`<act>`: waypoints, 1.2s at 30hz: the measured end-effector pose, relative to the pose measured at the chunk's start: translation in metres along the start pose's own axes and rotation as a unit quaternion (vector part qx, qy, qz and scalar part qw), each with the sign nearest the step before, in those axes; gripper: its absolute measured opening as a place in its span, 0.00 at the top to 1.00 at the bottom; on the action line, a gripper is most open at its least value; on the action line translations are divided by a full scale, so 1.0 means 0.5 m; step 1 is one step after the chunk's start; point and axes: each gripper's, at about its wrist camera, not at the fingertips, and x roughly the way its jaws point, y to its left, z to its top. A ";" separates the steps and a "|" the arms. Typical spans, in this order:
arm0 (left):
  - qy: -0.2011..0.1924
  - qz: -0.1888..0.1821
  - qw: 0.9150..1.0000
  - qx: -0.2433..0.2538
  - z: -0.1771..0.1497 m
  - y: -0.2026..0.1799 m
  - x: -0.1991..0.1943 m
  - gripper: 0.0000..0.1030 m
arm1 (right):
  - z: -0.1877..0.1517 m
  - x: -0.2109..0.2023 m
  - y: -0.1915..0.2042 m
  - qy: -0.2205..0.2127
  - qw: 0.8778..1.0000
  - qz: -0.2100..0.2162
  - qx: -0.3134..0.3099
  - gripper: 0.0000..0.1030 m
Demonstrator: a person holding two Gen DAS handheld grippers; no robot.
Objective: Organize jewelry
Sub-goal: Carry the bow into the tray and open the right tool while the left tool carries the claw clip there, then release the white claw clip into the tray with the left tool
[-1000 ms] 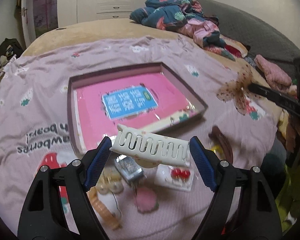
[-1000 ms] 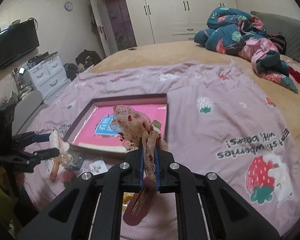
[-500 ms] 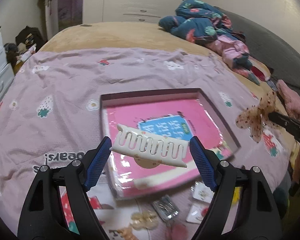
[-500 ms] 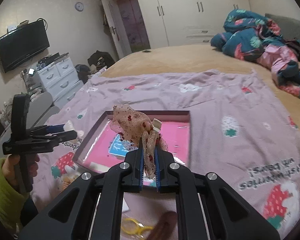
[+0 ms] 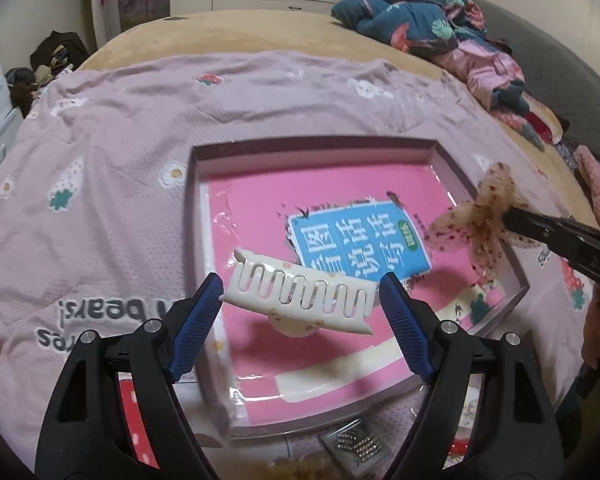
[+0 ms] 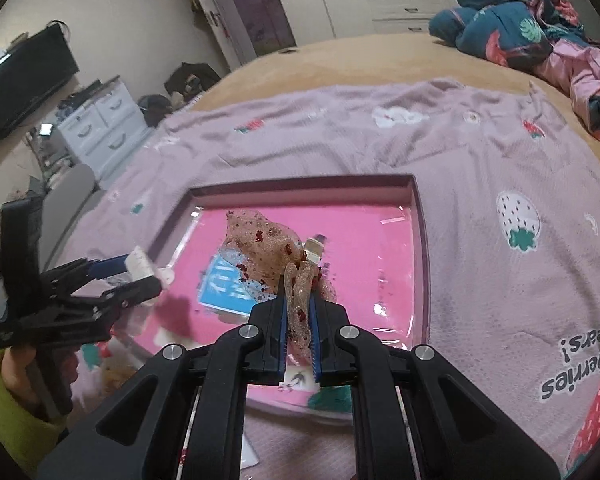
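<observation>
— Over the box (image 5: 196, 208), left view? 
— Left gripper (image 5: 300, 300) clamps the white comb clip (image 5: 300, 292) crosswise above its near-left corner.
— Right view?
— Right gripper (image 6: 299, 312) pinches the tulle bow (image 6: 268, 248) over the middle — both ready to lower.

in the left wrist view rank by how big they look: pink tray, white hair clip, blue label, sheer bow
1. pink tray
2. blue label
3. white hair clip, though nearness to the camera inflates it
4. sheer bow
</observation>
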 end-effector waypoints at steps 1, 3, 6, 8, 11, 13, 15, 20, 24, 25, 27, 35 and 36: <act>0.003 -0.001 1.000 0.000 -0.003 -0.002 0.006 0.30 | -0.003 0.007 -0.004 0.003 1.000 -0.004 0.003 0.90; 0.007 0.001 1.000 0.000 -0.010 -0.003 0.018 0.30 | -0.010 0.018 -0.015 0.008 1.000 -0.017 0.007 0.87; 0.012 -0.001 1.000 -0.003 -0.017 0.000 0.028 0.30 | -0.017 0.030 -0.031 0.013 0.999 -0.029 0.014 0.86; 0.014 -0.002 1.000 -0.005 -0.021 0.002 0.032 0.30 | -0.020 0.032 -0.039 0.013 0.999 -0.041 0.016 0.85; 0.016 -0.003 1.000 -0.005 -0.023 0.003 0.036 0.30 | -0.025 0.029 -0.049 0.011 0.999 -0.047 0.022 0.79; 0.016 -0.004 1.000 -0.006 -0.023 0.003 0.036 0.30 | -0.025 0.026 -0.053 0.009 0.998 -0.056 0.023 0.71; 0.016 -0.005 1.000 -0.006 -0.023 0.004 0.037 0.29 | -0.027 0.015 -0.053 0.001 0.998 -0.061 0.020 0.55; 0.014 -0.005 1.000 -0.009 -0.022 0.004 0.036 0.28 | -0.033 -0.035 -0.050 -0.027 0.997 -0.076 0.013 0.33; 0.005 -0.005 1.000 -0.010 -0.016 0.002 0.027 0.19 | -0.049 -0.094 -0.044 -0.059 0.995 -0.086 0.003 0.18; 0.004 -0.004 1.000 -0.011 -0.015 0.002 0.023 0.19 | -0.055 -0.110 -0.041 -0.066 0.994 -0.090 -0.003 0.18; 0.001 -0.003 1.000 -0.014 -0.011 0.002 0.013 0.17 | -0.063 -0.134 -0.039 -0.074 0.993 -0.096 -0.008 0.17; -0.028 0.002 0.999 -0.043 -0.011 0.015 -0.070 0.09 | -0.089 -0.233 -0.028 -0.119 0.987 -0.104 -0.016 0.06; -0.031 0.004 0.998 -0.049 -0.012 0.020 -0.084 0.09 | -0.091 -0.243 -0.025 -0.123 0.987 -0.104 -0.017 0.06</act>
